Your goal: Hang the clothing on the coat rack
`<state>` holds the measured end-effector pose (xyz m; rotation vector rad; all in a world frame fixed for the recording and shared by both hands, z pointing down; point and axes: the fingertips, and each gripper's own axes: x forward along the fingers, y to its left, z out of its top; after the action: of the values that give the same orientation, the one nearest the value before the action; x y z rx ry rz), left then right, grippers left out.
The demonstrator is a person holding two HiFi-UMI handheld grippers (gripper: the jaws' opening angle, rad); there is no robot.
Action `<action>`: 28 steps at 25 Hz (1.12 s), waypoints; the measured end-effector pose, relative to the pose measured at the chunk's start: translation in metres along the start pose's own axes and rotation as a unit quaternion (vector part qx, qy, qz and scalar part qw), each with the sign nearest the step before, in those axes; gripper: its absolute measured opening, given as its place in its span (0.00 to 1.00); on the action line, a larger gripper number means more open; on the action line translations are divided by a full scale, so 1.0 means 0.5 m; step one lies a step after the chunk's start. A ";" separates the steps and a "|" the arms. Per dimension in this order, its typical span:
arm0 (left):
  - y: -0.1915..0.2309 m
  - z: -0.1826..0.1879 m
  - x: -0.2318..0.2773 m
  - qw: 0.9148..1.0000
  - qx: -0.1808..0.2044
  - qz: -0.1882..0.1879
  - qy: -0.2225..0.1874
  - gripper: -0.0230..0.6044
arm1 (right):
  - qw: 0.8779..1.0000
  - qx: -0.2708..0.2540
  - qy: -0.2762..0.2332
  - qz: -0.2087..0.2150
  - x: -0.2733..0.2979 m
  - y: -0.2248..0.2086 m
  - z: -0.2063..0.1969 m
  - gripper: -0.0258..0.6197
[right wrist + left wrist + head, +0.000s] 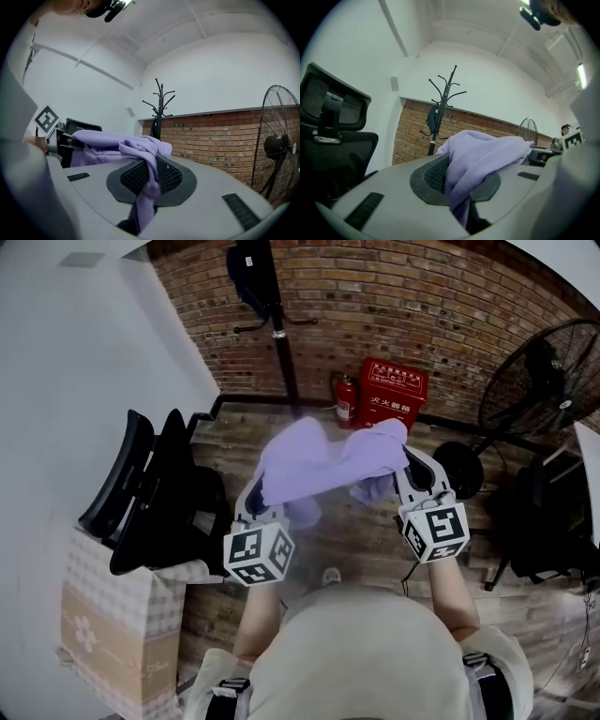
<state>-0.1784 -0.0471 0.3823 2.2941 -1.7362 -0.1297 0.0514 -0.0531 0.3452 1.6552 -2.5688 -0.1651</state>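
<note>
Left tool (255,495) and right tool (412,472), each tight on bunched lilac clothing (319,460), slack between them

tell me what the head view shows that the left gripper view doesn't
Only the head view: the red fire cabinet, the extinguisher beside it, and wooden floor. Only the left gripper view: the bare top hooks of the coat rack and a ceiling light. Both: the purple garment gripped by the left gripper, the brick wall, black chair and fan.
</note>
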 end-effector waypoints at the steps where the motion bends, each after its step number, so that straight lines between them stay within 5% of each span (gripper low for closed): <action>1: 0.008 0.003 0.015 1.000 0.001 -0.001 0.000 0.09 | 1.000 -0.001 -0.001 -0.001 0.016 -0.003 0.000 0.08; 17: 0.072 0.052 0.203 1.000 0.016 0.002 -0.004 0.09 | 0.999 -0.020 -0.025 -0.002 0.210 -0.074 0.026 0.08; 28: 0.091 0.130 0.397 0.998 0.030 0.034 -0.044 0.09 | 0.996 -0.036 -0.064 0.041 0.421 -0.193 0.078 0.08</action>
<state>-0.1796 -0.2584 0.3487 2.2994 -1.8849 -0.1705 0.0467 -0.2829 0.2958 1.5599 -2.6829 -0.3667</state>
